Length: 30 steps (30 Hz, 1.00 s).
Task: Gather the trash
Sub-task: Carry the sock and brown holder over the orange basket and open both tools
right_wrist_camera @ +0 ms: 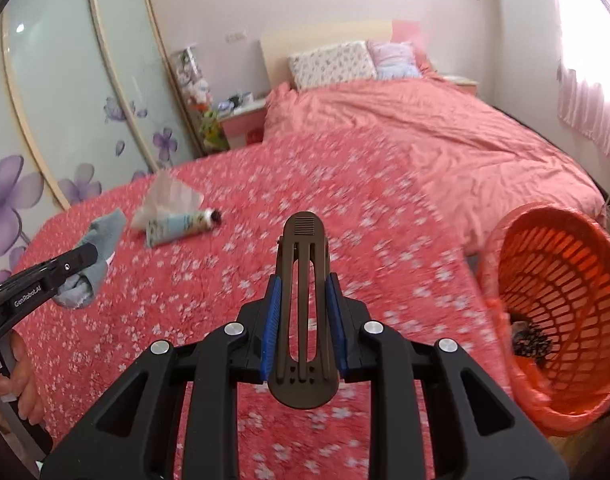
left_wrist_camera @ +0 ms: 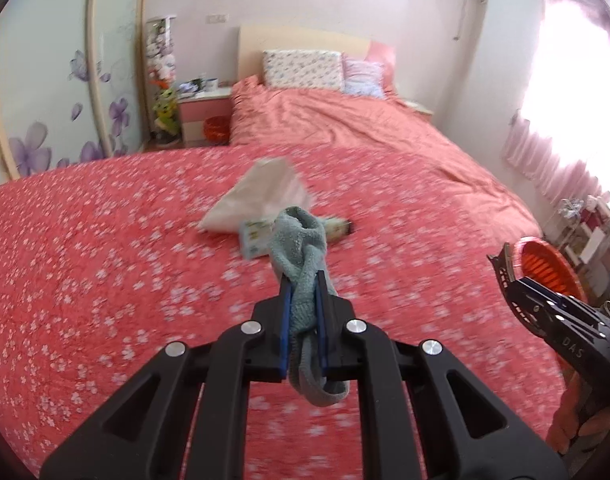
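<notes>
My left gripper (left_wrist_camera: 303, 280) is shut on a pale blue sock (left_wrist_camera: 301, 240) and holds it above the red flowered bedspread (left_wrist_camera: 105, 260); the sock also shows in the right wrist view (right_wrist_camera: 101, 240). My right gripper (right_wrist_camera: 304, 280) is shut on a dark brown clip-like object (right_wrist_camera: 303, 308). A white plastic bag (left_wrist_camera: 261, 196) and a light tube with a dark cap (right_wrist_camera: 181, 226) lie on the bed beyond the sock. An orange mesh basket (right_wrist_camera: 553, 320) stands tilted at the bed's right edge, with some dark scraps inside.
A pink duvet (left_wrist_camera: 365, 132) and pillows (left_wrist_camera: 301, 68) cover the far half of the bed. A pink nightstand (left_wrist_camera: 205, 116) stands at the far left. A flowered wardrobe (right_wrist_camera: 65, 100) lines the left wall. A curtained window (left_wrist_camera: 565, 120) is on the right.
</notes>
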Motion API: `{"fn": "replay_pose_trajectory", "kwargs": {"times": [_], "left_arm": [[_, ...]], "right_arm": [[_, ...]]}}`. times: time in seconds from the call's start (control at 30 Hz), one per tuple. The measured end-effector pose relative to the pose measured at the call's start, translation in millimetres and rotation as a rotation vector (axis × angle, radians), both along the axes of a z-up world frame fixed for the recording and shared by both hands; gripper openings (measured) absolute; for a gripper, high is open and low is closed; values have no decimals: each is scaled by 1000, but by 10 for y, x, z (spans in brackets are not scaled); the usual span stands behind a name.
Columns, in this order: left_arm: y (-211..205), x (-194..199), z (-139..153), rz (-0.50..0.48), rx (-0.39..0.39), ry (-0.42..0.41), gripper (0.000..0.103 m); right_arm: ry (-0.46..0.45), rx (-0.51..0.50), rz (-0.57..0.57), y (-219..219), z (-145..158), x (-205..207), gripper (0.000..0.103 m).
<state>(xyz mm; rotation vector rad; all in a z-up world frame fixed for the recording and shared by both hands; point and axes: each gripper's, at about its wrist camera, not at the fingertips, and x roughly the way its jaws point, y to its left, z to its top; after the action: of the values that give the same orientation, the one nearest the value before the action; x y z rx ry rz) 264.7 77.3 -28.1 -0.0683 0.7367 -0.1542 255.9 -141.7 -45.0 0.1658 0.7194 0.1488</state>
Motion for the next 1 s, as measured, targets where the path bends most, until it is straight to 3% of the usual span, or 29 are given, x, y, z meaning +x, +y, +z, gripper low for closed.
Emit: {"fn": "replay_pose_trajectory", "kwargs": {"times": [0.27,0.53,0.73,0.93,1.0], "left_arm": [[-755,-111,305,-170,-54,-53,12],[-1824,-167,362,-378,-102,-52,12],[-2658,-174,252,-523,-129,-10,12],[-3221,-38,29,-588,-131,50,13],[-3353,30,-67,-581,-117,72,20]], "right_arm": [[-79,-50,-135,-581,248,-295,23],[-86,-37,-301,-1339,220,-458,23],[-79,-7,-372,-1780,122,-570,23],[-79,41,-426,-2102,60,-577,23],[-73,66,-438,-2194,14,-527,24]]}}
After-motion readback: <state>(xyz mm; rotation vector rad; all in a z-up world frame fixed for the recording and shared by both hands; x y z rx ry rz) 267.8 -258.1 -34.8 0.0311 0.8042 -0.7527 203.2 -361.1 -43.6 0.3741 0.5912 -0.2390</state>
